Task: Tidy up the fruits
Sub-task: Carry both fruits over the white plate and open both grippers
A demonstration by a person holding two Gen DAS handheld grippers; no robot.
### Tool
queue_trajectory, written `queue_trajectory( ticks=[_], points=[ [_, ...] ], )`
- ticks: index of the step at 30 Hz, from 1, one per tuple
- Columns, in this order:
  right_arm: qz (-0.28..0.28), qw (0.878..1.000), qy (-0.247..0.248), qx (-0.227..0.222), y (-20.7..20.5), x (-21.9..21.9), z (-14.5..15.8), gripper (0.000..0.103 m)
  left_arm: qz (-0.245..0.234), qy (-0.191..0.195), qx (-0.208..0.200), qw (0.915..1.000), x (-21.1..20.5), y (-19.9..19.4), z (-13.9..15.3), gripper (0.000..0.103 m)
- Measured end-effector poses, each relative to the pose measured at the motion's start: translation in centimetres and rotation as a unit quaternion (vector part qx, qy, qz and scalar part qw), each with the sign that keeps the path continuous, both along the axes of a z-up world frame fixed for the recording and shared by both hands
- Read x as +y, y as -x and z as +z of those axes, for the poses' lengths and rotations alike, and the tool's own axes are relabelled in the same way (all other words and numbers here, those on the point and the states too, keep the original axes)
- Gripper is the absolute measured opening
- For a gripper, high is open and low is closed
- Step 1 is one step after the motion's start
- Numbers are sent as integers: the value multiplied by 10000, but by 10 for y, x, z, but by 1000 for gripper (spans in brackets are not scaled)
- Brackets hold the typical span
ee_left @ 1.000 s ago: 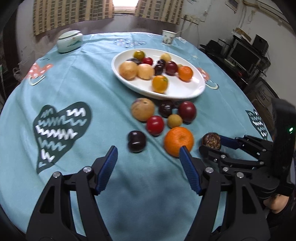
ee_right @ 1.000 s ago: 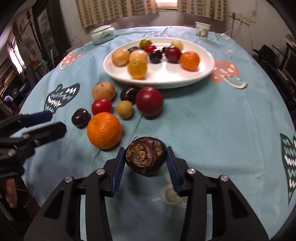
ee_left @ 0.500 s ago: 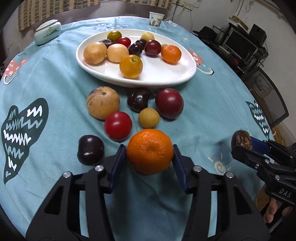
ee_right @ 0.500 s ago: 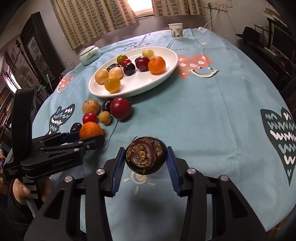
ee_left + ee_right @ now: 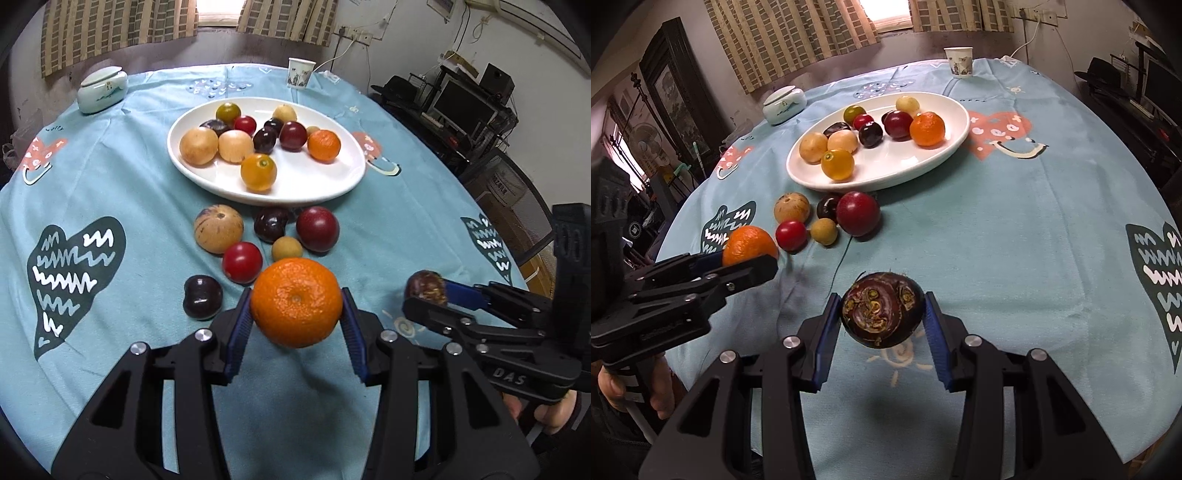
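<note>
Left gripper (image 5: pixel 296 317) pinches orange (image 5: pixel 296 302), frame centre, off cloth. Right gripper (image 5: pixel 881 321) pinches dark brown bulb (image 5: pixel 882 309), lower centre.

tablecloth (image 5: pixel 110 192): matt cloth | plate (image 5: pixel 332 184): glossy white ceramic | orange (image 5: pixel 296 302): dimpled peel

Big orange (image 5: pixel 296 302) lifted off cloth, centre-bottom of frame. Dark brown fruit (image 5: pixel 881 309) also raised. Six loose fruits mid-frame; rest on white plate (image 5: pixel 332 184), upper centre.
</note>
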State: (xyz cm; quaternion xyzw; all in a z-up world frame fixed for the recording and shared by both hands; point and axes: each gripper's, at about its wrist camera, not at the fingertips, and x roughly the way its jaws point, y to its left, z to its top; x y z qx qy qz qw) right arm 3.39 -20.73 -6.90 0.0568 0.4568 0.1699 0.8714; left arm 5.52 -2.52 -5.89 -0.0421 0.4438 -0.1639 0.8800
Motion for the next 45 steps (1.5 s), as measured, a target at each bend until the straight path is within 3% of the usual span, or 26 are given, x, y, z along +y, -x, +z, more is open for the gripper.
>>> queue_trajectory(
  ticks=[10,16,24,31,37,45],
  points=[
    [191,9998,89,54,-6,19,0,45,108,111,-48,9999,22,0,10,47],
    [285,9995,117,58,-18,28,5,45,140,-54,-142,9998,35,-16,21,47],
    [365,9984,309,-291,-58,38,37,45,133,-403,-364,9984,33,-80,49,47],
    [340,9968,441,-578,-114,44,61,45,163,-459,-226,9986,22,-137,47,47],
    [319,9978,521,-274,-163,49,41,45,123,-516,54,9986,18,-166,25,47],
    [313,9982,501,33,-185,53,15,45,130,-554,246,9981,21,-180,9,47]
  ],
)
